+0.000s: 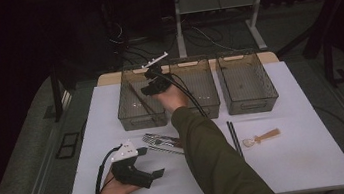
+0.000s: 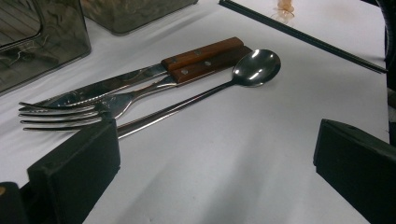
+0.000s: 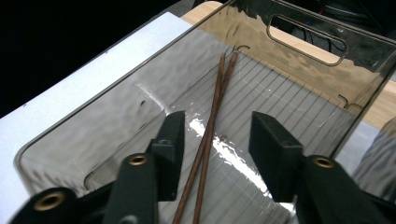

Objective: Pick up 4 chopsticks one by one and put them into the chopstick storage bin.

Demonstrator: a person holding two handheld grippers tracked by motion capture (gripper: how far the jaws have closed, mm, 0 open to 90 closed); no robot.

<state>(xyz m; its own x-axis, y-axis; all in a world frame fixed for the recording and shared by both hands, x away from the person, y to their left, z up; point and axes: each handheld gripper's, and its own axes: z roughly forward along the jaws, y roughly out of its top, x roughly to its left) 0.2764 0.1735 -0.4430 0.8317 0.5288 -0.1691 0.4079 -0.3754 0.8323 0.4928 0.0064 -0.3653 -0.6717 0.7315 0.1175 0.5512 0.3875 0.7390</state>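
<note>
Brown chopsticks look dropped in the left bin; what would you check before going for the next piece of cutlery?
1. Brown chopsticks lying on the floor of the left bin: ok.
2. Right gripper let go: ok, its jaws stand apart with the chopsticks loose between them, pads not pressing.
3. Right gripper free to lift out of the bin: cannot tell how near the walls its jaws are.
4. Left gripper ready: ok, jaws wide open and nothing between them, low over the white table.
5. Next pieces within reach: ok, the fork, knife and spoon lie side by side just ahead of the left gripper.
6. Black chopsticks on the table: ok, untouched.
</note>
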